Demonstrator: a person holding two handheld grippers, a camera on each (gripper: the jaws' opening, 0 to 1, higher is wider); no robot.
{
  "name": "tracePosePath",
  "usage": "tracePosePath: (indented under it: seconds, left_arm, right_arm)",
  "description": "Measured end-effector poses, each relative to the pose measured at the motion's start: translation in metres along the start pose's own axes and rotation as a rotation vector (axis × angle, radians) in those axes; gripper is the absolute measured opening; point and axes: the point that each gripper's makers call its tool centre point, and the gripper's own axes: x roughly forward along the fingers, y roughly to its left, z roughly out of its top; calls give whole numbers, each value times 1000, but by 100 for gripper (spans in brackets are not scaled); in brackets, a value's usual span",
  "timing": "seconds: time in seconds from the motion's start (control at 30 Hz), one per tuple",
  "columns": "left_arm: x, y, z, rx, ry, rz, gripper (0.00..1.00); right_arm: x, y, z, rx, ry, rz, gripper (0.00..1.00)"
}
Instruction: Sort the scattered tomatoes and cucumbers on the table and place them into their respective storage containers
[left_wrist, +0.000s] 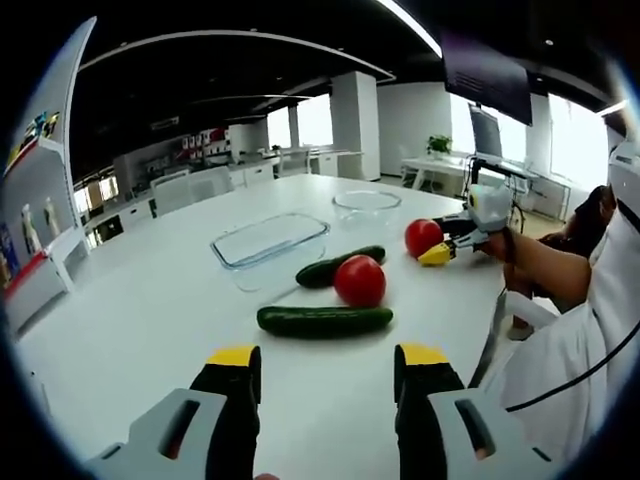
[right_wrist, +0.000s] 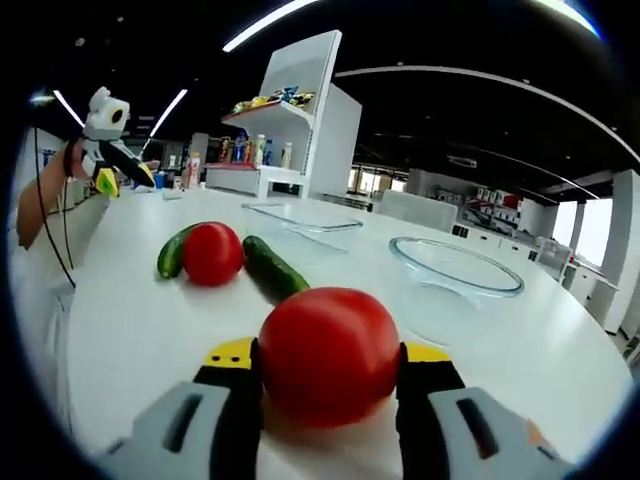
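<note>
- Right gripper (right_wrist: 328, 358) is clamped on a tomato (right_wrist: 328, 353), its yellow-tipped jaws pressed against both sides of the fruit, just above the white table (right_wrist: 140, 330).
- Beyond it in the right gripper view lie a second tomato (right_wrist: 212, 253), a cucumber (right_wrist: 274, 267) to its right and another cucumber (right_wrist: 172, 254) partly hidden behind its left side.
- Farther off stand a rectangular glass dish (right_wrist: 305, 217) and, to the right, a round glass bowl (right_wrist: 455, 265); both look empty, though the glass makes that hard to judge.
- Left gripper (left_wrist: 324, 368) hangs over the near table edge with jaws spread apart and nothing between them.
- In the left gripper view, the nearest cucumber lies crosswise just ahead of the jaws, the loose tomato touching its far side.
- A shelf unit (right_wrist: 290, 130) with bottles stands beyond the table's far left.
</note>
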Motion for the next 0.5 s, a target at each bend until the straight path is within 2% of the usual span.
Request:
tracePosePath:
  seconds: [0.27, 0.5]
  left_arm:
    - [-1, 0, -3, -7, 3, -1, 52]
    - [0, 1, -4, -8, 4, 4, 52]
  right_arm:
    - [0, -3, -1, 8, 0, -22, 49]
    - [-4, 7, 1, 15, 1, 9, 48]
